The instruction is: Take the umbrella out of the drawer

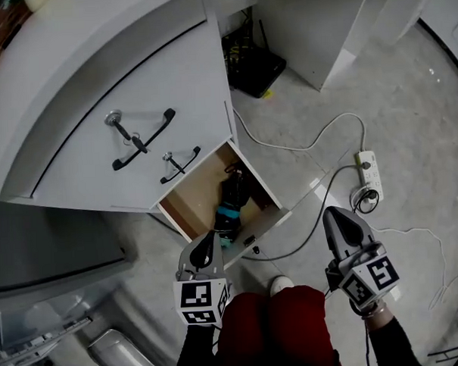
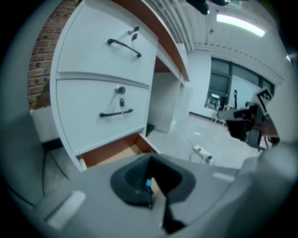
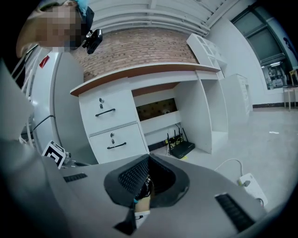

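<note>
The bottom drawer (image 1: 186, 211) of the white desk stands pulled out, its wooden inside showing. In it lies a folded black umbrella (image 1: 233, 195) with a teal band. My left gripper (image 1: 207, 249) hangs shut and empty just above the drawer's front end, close to the umbrella's near tip and not touching it. My right gripper (image 1: 343, 228) is shut and empty over the bare floor, right of the drawer. The left gripper view has the open drawer (image 2: 114, 151) just beyond the shut left gripper (image 2: 150, 159). The right gripper (image 3: 149, 159) faces the desk from farther off.
Two shut upper drawers (image 1: 128, 137) with black handles and keys sit above the open one. A black router (image 1: 256, 67) lies under the desk. A white power strip (image 1: 367, 168) and cables cross the floor at right. A metal tray (image 1: 123, 356) is lower left. My red trouser legs (image 1: 281, 328) fill the bottom.
</note>
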Demonstrator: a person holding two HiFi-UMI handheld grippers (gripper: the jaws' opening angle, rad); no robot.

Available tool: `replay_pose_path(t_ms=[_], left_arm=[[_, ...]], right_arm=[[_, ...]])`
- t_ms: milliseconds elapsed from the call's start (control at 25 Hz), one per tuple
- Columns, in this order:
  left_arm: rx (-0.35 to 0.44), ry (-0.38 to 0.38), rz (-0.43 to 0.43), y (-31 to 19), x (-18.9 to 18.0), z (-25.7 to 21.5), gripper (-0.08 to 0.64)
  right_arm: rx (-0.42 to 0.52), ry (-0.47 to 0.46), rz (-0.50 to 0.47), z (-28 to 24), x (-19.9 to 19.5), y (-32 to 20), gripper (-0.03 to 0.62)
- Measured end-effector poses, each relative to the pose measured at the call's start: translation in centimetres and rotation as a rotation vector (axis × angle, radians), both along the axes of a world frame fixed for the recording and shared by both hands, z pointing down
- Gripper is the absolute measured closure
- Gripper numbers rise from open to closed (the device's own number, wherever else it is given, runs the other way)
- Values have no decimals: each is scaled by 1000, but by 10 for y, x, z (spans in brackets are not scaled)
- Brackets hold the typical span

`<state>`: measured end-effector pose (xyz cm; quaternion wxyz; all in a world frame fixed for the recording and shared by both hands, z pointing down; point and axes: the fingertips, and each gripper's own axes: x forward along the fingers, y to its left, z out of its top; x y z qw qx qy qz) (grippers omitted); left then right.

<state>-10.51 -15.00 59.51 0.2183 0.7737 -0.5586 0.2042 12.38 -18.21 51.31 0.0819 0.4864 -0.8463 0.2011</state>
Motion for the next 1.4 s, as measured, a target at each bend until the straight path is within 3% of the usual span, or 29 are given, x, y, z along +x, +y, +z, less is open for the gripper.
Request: replay_pose_path(t_ms=[320,480,560,880,1400], left_arm=[[-8,3,31,-21,0,53,544],[-25,-18,77,-29,5,74,519],[-49,-23,91,-31,8,83,502],[-180,-53,148,-46,27,131,304],[-344,-172,202,-69,36,194,241]], right_arm=[[31,-56,-62,51,-33,-14,595],[30,-40,-107,72,-49,-20,594],[32,-43,-120,79,-55,-22,594],[41,-42,-160,97,-73,-30,595],[16,-38,-210,109,-104,-44,594]])
